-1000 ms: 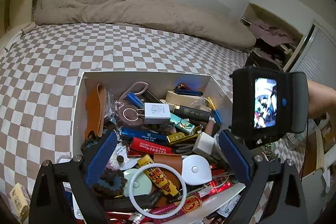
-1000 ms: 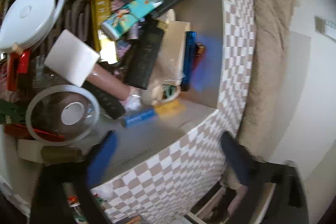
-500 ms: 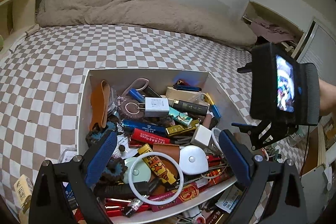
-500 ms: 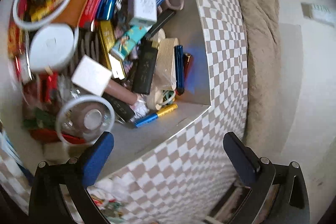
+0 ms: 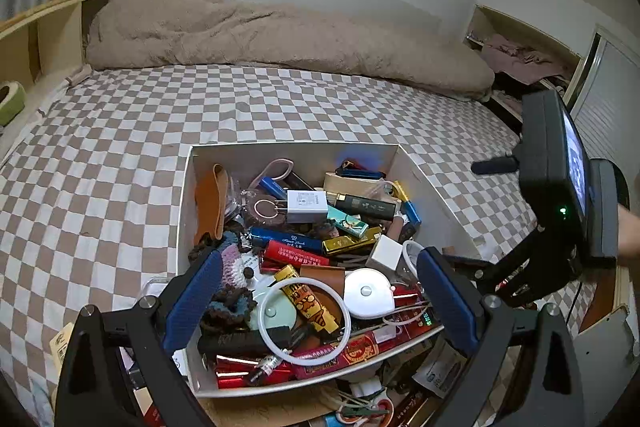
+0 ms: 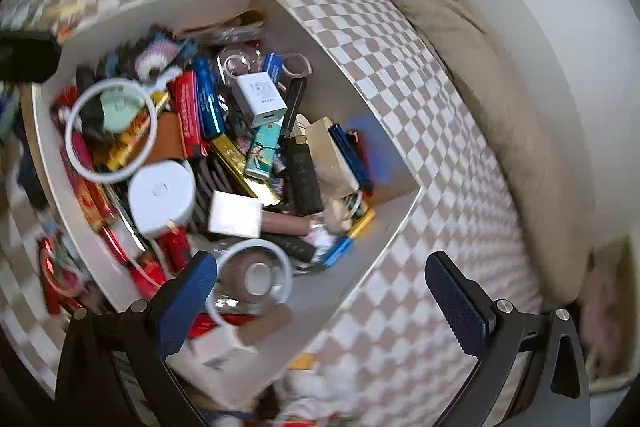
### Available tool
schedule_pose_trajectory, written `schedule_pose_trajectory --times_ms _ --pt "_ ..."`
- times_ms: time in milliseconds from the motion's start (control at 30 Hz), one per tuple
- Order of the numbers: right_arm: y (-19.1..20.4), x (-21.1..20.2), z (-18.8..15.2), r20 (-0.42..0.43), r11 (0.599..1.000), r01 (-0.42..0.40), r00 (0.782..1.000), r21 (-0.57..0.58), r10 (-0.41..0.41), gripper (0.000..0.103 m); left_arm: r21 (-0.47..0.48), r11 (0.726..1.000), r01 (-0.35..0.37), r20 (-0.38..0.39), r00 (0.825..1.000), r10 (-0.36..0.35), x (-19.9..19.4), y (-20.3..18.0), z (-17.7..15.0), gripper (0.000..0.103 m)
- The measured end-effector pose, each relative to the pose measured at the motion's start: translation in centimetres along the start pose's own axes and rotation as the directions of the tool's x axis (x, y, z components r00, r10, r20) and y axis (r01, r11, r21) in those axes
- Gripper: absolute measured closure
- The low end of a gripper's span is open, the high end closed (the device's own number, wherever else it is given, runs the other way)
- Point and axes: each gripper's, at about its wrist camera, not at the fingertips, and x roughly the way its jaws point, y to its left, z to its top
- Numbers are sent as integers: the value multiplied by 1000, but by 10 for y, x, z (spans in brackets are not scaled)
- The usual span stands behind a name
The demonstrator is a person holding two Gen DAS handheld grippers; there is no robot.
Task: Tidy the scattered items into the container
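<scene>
A white box [image 5: 184, 211] sits on the checkered bed [image 5: 120, 131], and everything here is placed against it. It is heaped with small things: a white charger [image 5: 307, 205] near the box's middle, a white ring [image 5: 304, 321] lying on top toward its near wall, a round white puck [image 5: 368, 293] just beside that ring, and a red pack [image 5: 296, 254] between charger and ring. A few more items [image 5: 368, 403] lie scattered on the bed just outside the box's near wall. The left claw [image 5: 320, 303] hangs over the box's near edge, fingers spread wide, gripping nothing. The right claw [image 6: 320, 303] hovers at another corner of the box, likewise parted and empty, with a clear round lid [image 6: 250, 277] inside the box close to its left finger. A beige duvet [image 5: 260, 35] lies bunched well beyond the box's far wall.
</scene>
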Motion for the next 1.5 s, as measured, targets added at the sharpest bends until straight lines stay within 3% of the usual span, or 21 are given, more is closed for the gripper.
schedule_pose_trajectory --times_ms 233,433,800,1067,1500 --pt "-6 -23 -22 157 972 -62 987 225 27 0 -2 1000 -31 25 999 31 -14 -2 -6 0" --pt "-6 -51 -42 305 912 -106 952 395 -22 0 14 997 -79 43 996 78 -29 -8 -13 0" --pt "15 -118 -78 466 842 -135 872 522 -149 0 13 995 -99 147 984 96 -79 -25 -29 0" --pt "39 -159 -108 520 805 -176 834 567 -184 0 43 987 -154 188 972 144 -108 -38 -52 0" --pt "73 -187 -143 496 802 -116 833 586 -243 0 57 977 -206 243 952 186 -147 -52 -97 0"
